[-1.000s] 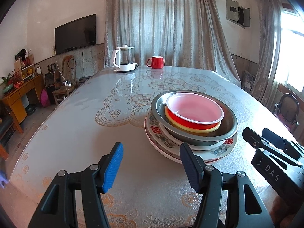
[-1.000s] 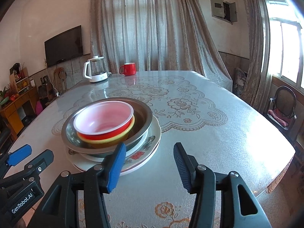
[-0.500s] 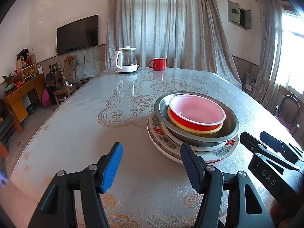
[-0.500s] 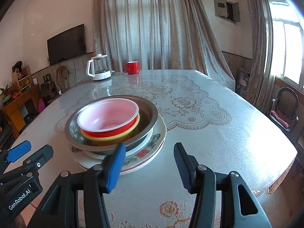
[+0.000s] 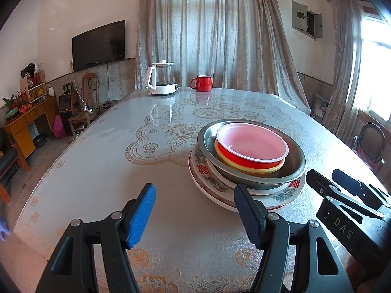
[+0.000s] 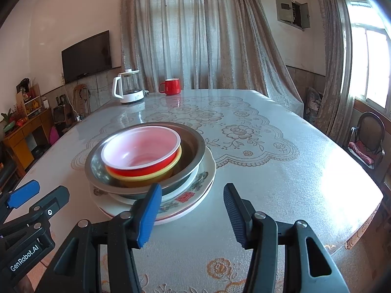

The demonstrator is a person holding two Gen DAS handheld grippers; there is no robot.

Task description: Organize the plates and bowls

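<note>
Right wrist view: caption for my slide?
Open right gripper hovers before red bowl nested in steel basin on floral plates.

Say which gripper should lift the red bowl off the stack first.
Probably the right gripper: it is open and empty, and the red bowl sits just ahead of its blue finger. The left gripper, also open, has the stack off to its right side.

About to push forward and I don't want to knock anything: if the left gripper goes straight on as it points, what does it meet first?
Probably bare table. The open left gripper aims left of the dish stack, though its right finger overlaps the stack's near rim in this view. Depth is unclear, so that finger might clip the bottom plate.
</note>
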